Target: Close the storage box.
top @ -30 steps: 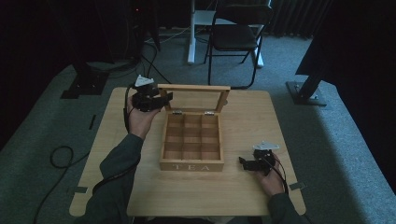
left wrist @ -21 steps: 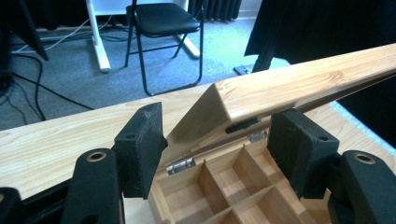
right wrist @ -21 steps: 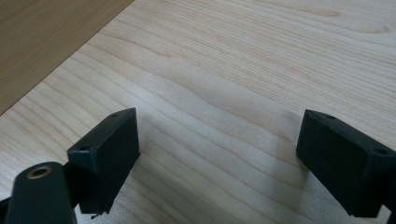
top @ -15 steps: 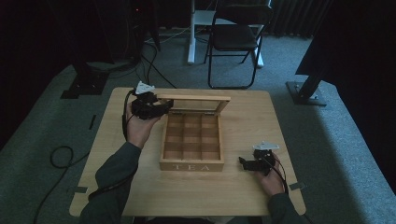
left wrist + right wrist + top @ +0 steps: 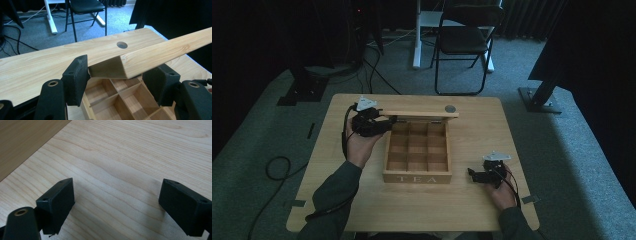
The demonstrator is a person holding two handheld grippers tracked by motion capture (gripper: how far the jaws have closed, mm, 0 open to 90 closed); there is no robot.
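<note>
A wooden tea box point(image 5: 417, 177) with several empty compartments stands mid-table, "TEA" on its front wall. Its lid point(image 5: 422, 114) hangs part-raised over the back row, nearly edge-on from above. My left gripper point(image 5: 384, 121) is at the lid's left corner. In the left gripper view the lid point(image 5: 162, 50) lies between the two jaws of my left gripper point(image 5: 115, 80), which are shut on its corner above the compartments point(image 5: 120, 100). My right gripper point(image 5: 472, 174) rests on the table right of the box. Its jaws point(image 5: 117, 195) stand open over bare wood.
The table point(image 5: 362, 210) has a round hole point(image 5: 450, 108) just behind the lid. A folding chair point(image 5: 464, 40) and a white post stand on the carpet beyond the far edge. Cables lie on the floor at the left.
The lid has swung from leaning back and open towards me, down over the box, with my left gripper moving along with it. The right gripper has stayed put.
</note>
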